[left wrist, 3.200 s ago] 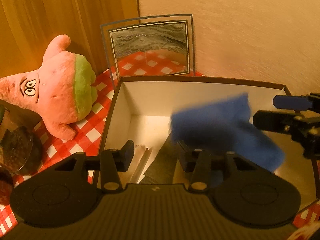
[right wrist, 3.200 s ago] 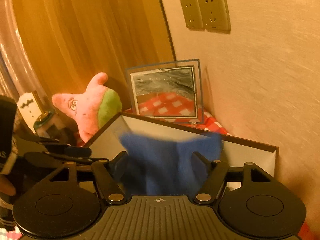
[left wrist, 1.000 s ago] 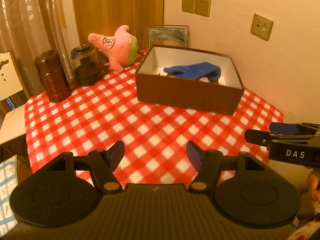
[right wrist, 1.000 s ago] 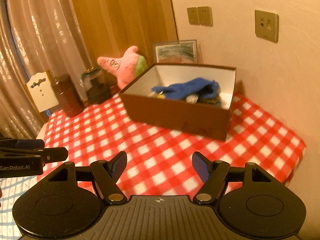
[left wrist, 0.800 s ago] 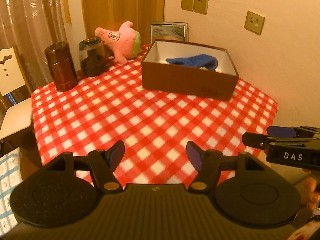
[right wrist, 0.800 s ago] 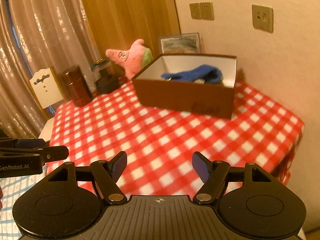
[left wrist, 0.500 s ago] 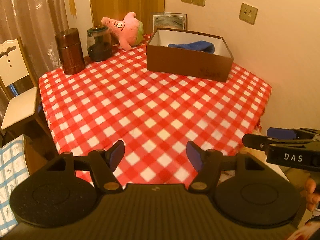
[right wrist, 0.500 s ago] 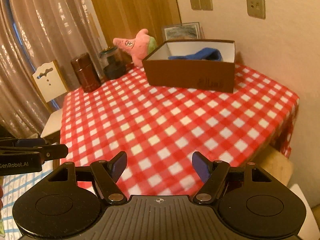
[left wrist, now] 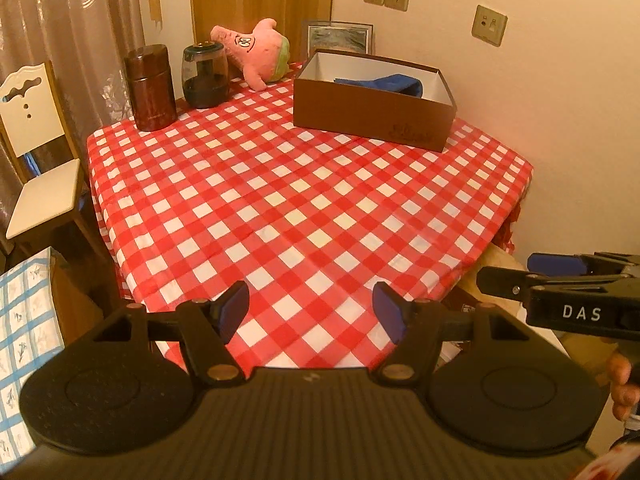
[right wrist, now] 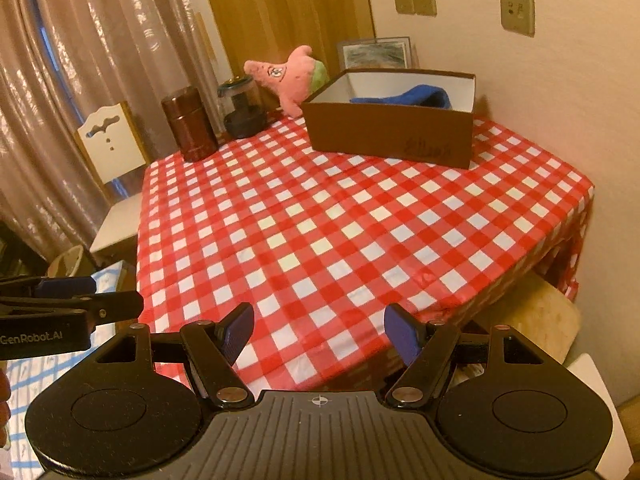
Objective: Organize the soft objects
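Lying boxed (left wrist: 374,114), blue cloth (left wrist: 394,82), far beyond both grippers (left wrist: 312,314).

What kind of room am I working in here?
Most likely a home dining corner: a checked tablecloth on the table, a white chair beside it, curtains and a framed picture against the wall.

Colours I see from both wrist views

My bench (left wrist: 320,208) wears a red-and-white check cloth; at upper right sits a brown box (left wrist: 372,108) with white inside holding a blue cloth (left wrist: 394,81). Upper centre, a pink plush (left wrist: 258,50) with a green band; upper left, a dark brown canister (left wrist: 151,88). Both tools are black with blue pads (right wrist: 238,330).
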